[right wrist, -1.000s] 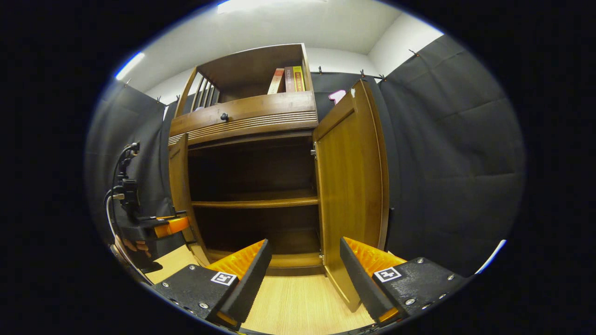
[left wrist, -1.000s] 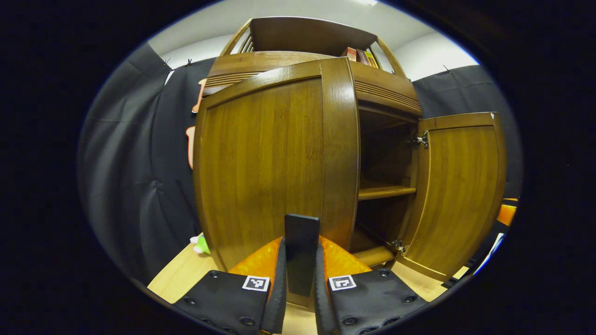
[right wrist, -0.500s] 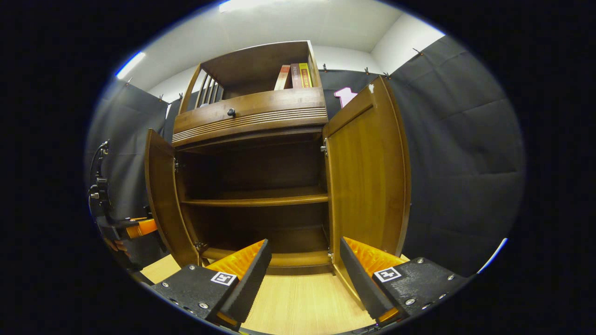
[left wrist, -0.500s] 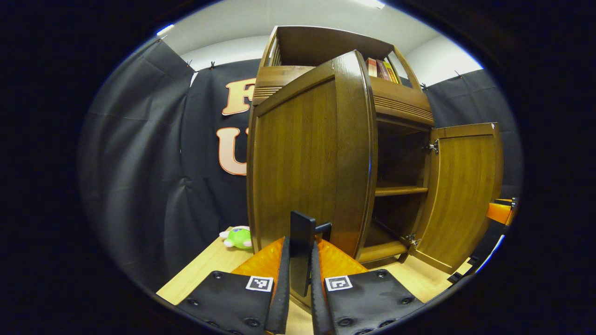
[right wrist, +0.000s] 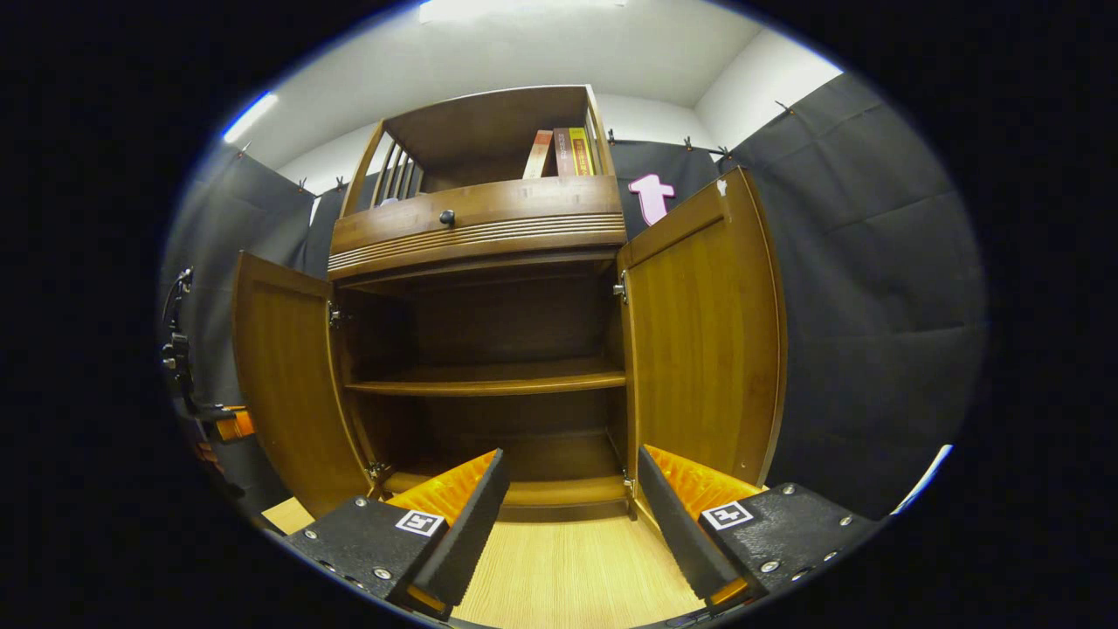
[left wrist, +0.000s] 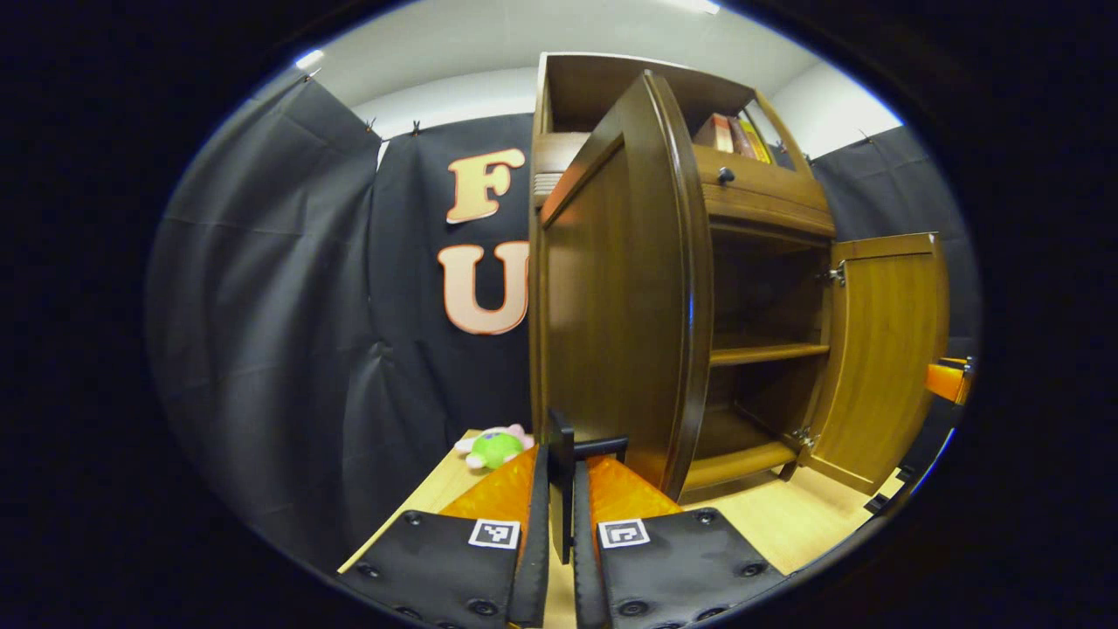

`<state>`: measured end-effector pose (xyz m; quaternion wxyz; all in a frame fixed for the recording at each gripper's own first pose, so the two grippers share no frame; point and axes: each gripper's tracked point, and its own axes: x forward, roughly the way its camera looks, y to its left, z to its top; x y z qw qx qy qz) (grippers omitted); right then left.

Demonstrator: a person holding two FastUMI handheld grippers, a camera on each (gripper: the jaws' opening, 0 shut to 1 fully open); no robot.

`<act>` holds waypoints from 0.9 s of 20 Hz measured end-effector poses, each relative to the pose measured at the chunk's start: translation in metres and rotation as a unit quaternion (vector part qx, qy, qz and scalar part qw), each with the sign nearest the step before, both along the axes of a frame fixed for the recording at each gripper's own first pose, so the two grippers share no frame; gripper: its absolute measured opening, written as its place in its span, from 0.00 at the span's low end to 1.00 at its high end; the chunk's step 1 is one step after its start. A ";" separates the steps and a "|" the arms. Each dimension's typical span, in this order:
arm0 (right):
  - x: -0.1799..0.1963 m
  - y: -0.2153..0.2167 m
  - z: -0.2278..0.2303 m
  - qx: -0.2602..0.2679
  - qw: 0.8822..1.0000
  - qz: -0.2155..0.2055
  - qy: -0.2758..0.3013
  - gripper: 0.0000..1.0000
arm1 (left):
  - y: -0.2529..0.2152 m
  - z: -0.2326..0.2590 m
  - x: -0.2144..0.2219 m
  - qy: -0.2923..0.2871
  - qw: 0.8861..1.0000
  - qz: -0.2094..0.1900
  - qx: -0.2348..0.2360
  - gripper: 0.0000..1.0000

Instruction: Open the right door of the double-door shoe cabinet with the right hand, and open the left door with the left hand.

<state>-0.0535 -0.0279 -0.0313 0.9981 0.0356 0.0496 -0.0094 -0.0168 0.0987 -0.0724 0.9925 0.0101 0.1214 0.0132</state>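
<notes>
Your left gripper (left wrist: 559, 524) is squeezed tight on the dark handle (left wrist: 562, 476) of the left door (left wrist: 624, 288), low in the middle of the left gripper view. That door stands wide open, with its edge turned toward you in the middle of the picture. Your right gripper (right wrist: 572, 515) has its fingers spread apart and holds nothing; it hangs at the bottom of the right gripper view, in front of the shoe cabinet (right wrist: 489, 349). The right door (right wrist: 703, 332) is open too, to the right of the middle there, and the left door shows at the left side. I think both doors are open enough, so the job looks almost done. To finish well, stop pulling first, so the door does not bang on its hinges. Then open your left fingers slowly and draw straight back off the handle, so you don't tug the door shut. Mind the small green toy (left wrist: 493, 447) on the wooden floor (left wrist: 777, 533), just left of your fingers. Keep your right gripper away from the right door.
</notes>
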 end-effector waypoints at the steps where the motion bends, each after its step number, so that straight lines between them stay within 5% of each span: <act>1: 0.001 0.001 0.003 0.000 1.000 -0.001 -0.001 0.92 | 0.003 0.002 0.002 -0.006 1.000 -0.014 -0.013 0.14; 9: -0.008 0.020 0.009 -0.034 0.999 -0.007 -0.005 0.92 | 0.038 0.003 0.003 -0.030 0.995 -0.092 -0.031 0.13; 10: -0.008 0.024 0.008 -0.037 0.999 -0.004 -0.004 1.00 | 0.043 0.002 0.004 -0.031 0.994 -0.099 -0.034 0.13; 12: -0.005 0.034 0.008 -0.034 0.999 0.003 -0.006 1.00 | 0.051 0.002 0.005 -0.037 0.992 -0.111 -0.040 0.13; 13: -0.003 0.039 0.007 -0.032 0.999 0.005 -0.006 0.92 | 0.053 0.002 0.005 -0.039 0.992 -0.116 -0.043 0.13; 17: 0.004 0.054 0.011 -0.030 0.999 0.019 -0.004 1.00 | 0.065 0.001 0.007 -0.046 0.988 -0.142 -0.044 0.15; 18: 0.003 0.056 0.016 -0.032 0.999 0.020 -0.009 0.92 | 0.069 0.002 0.006 -0.048 0.987 -0.146 -0.044 0.15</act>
